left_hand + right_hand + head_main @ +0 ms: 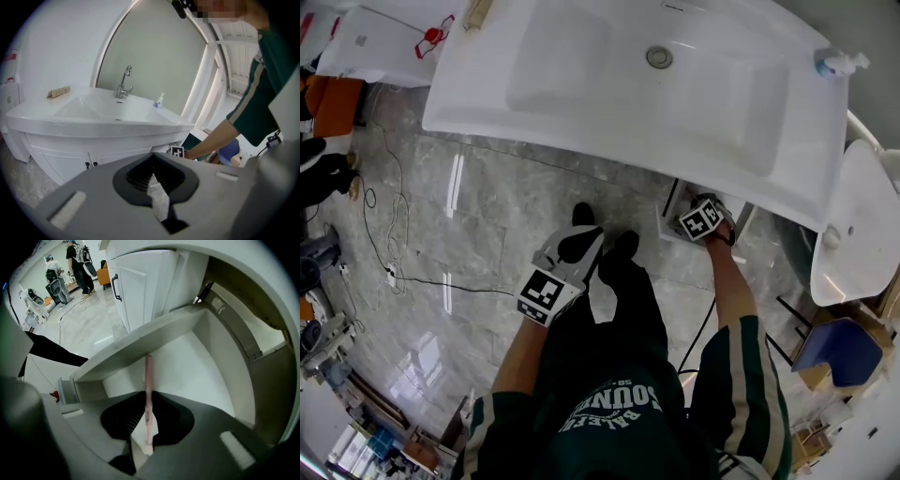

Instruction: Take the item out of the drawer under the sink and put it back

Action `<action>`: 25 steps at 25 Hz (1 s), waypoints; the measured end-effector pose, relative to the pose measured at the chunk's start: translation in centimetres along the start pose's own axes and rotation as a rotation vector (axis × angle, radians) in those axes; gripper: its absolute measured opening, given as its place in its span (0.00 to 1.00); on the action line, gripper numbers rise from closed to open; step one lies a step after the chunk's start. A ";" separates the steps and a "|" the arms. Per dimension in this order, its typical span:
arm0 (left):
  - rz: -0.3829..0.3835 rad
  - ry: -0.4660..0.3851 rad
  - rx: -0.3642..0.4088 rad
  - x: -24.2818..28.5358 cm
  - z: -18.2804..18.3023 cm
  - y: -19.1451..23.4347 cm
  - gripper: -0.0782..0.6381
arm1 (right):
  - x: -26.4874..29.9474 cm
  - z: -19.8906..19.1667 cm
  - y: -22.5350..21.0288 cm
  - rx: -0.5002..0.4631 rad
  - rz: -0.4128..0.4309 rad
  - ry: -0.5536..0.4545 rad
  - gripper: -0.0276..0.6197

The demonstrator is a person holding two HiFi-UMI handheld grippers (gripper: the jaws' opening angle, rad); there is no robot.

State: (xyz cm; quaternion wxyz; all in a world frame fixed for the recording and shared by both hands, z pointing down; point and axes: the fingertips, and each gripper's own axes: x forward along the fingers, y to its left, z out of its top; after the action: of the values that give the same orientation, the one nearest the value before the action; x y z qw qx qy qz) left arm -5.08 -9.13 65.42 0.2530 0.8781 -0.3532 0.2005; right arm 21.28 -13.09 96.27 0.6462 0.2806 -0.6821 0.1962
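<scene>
- A thin pink stick-like item (148, 376) stands upright in the open drawer (140, 341) under the sink, at the centre of the right gripper view; what kind of item it is cannot be told.
- The right gripper (148, 404) points down into the drawer with its jaws drawn narrow and pressed on the item's lower half, while the upper end rises past the drawer's front wall.
- In the head view, the right gripper (705, 217) sits just under the sink's (487, 112) front edge at centre right, where a corner of the white drawer (670, 220) shows.
- The left gripper (577, 248) hangs at centre frame over the grey marble floor (459, 216), well apart from the drawer.
- In its own view the left gripper's (152, 180) jaws stand together, with nothing held between them.
- Beyond it, the left gripper view shows the vanity's closed cabinet doors (70, 154) at lower left, a chrome faucet (124, 84) above them, and a small soap bottle (160, 99) on the sink's rim.
- A person's green sleeve (253, 112) reaches down at the right of that view.
- People (77, 263) stand at the upper left of the right gripper view, far across the floor.
</scene>
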 end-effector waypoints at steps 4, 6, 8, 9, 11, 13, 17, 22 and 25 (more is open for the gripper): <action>0.004 -0.001 0.002 -0.3 0.4 0.3 0.18 | -1.0 -0.1 -0.5 0.009 -0.028 -0.003 0.12; 0.004 -0.004 0.002 -0.5 0.7 0.2 0.18 | -1.9 -0.2 -1.0 0.022 -0.042 -0.008 0.12; -0.007 -0.011 0.002 -0.5 1.3 -0.3 0.18 | -3.0 -0.3 -1.4 0.030 -0.054 -0.018 0.12; -0.015 -0.016 0.004 -0.5 1.8 -0.6 0.18 | -3.6 -0.3 -1.5 0.028 -0.061 -0.023 0.12; -0.024 -0.027 0.012 -0.5 2.5 -1.2 0.18 | -4.8 -0.3 -1.7 0.017 -0.075 -0.036 0.12; -0.033 -0.030 0.021 -0.5 3.1 -1.6 0.18 | -6.1 -0.2 -1.7 0.000 -0.085 -0.048 0.12; -0.049 -0.030 0.031 -1.1 4.8 -2.7 0.18 | -9.5 0.3 -1.3 -0.048 -0.113 -0.084 0.12; -0.060 -0.047 0.040 -2.1 6.7 -3.5 0.18 | -14.0 0.6 -0.2 -0.062 -0.123 -0.130 0.12; -0.069 -0.062 0.043 -2.7 7.6 -4.2 0.18 | -16.5 0.6 0.3 -0.047 -0.130 -0.163 0.12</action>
State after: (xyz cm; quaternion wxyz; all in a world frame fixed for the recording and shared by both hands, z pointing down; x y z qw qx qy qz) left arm -2.52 -9.61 56.71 0.2296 0.9007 -0.3262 0.1721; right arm 20.73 -11.11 79.92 0.6063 0.3241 -0.7171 0.1146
